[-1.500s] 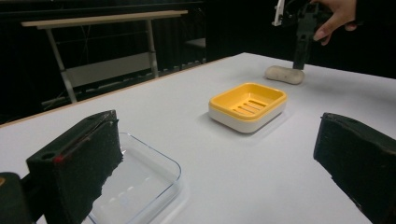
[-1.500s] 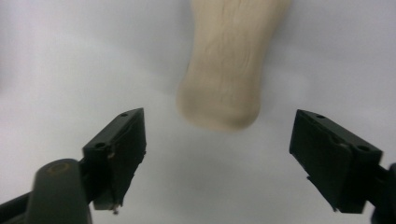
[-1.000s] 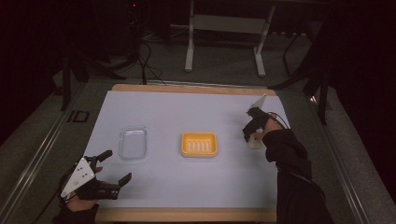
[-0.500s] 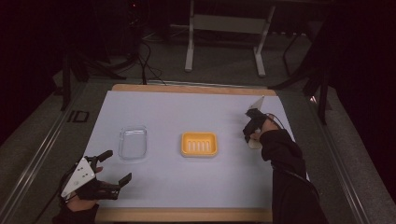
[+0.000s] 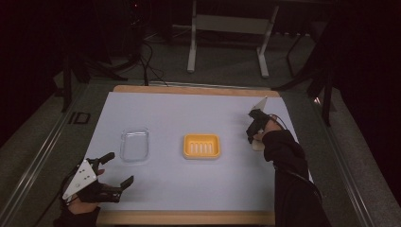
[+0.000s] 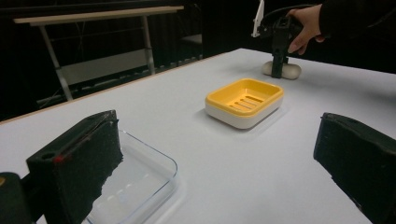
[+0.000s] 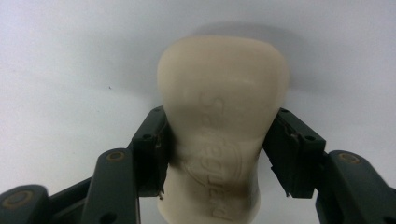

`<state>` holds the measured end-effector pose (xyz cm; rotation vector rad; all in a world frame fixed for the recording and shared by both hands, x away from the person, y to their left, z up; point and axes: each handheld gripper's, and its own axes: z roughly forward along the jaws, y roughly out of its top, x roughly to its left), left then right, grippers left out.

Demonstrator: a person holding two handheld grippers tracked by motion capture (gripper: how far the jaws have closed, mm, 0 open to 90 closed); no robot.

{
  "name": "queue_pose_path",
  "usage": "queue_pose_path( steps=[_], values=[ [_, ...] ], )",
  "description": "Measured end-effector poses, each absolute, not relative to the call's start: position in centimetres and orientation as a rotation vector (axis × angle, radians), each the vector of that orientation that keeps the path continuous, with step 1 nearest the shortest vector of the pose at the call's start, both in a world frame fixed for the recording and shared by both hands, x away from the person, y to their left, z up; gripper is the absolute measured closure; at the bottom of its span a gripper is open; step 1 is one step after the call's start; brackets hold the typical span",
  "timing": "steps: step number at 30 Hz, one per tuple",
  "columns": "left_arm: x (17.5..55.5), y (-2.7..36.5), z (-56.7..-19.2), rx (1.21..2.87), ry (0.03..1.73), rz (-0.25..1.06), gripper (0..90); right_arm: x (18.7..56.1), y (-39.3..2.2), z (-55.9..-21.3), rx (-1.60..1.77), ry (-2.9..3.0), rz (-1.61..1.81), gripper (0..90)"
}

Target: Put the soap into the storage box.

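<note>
Left gripper [image 5: 117, 169] sits at the near-left corner of the white tabletop [image 5: 198, 189], held low in the person's left hand [image 5: 82, 208], grey plate on top; its 2 fingers [image 6: 77, 163] are spread wide apart w/ nothing between them. Just beyond it, a clear plastic tray [image 5: 134, 145] lies flat on the tabletop, apart from the gripper in the high view; in the left gripper view the tray's near corner shows beside the left-hand finger. Center: a yellow soap dish [image 5: 202, 145] w/ white base and slotted floor, upright, well apart from the tray. Right side: right gripper [image 5: 251, 137] points down at the tabletop near the right edge, held by the right hand [image 5: 265, 132] in a dark sleeve. Its fingers [image 7: 149, 154] are clenched on a cream bar of soap [image 7: 219, 121], 1 pad on each long side, embossed lettering facing the camera; the bar lies on the tabletop, right of the dish and not touching it
</note>
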<state>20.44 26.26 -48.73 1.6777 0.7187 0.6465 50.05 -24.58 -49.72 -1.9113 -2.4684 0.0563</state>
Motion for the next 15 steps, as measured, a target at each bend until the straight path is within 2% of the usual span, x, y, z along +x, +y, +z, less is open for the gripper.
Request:
queue_pose_path(
  steps=[6,15],
  values=[
    [20.47,26.25,-48.74,1.681,0.718,0.647,1.1,49.89,-24.63,-49.66,-1.806,-2.555,0.060,48.9],
    [20.55,26.26,-48.76,1.679,0.724,0.643,1.1,49.59,-24.95,-49.54,-1.598,-2.671,0.087,49.5]
  ],
)
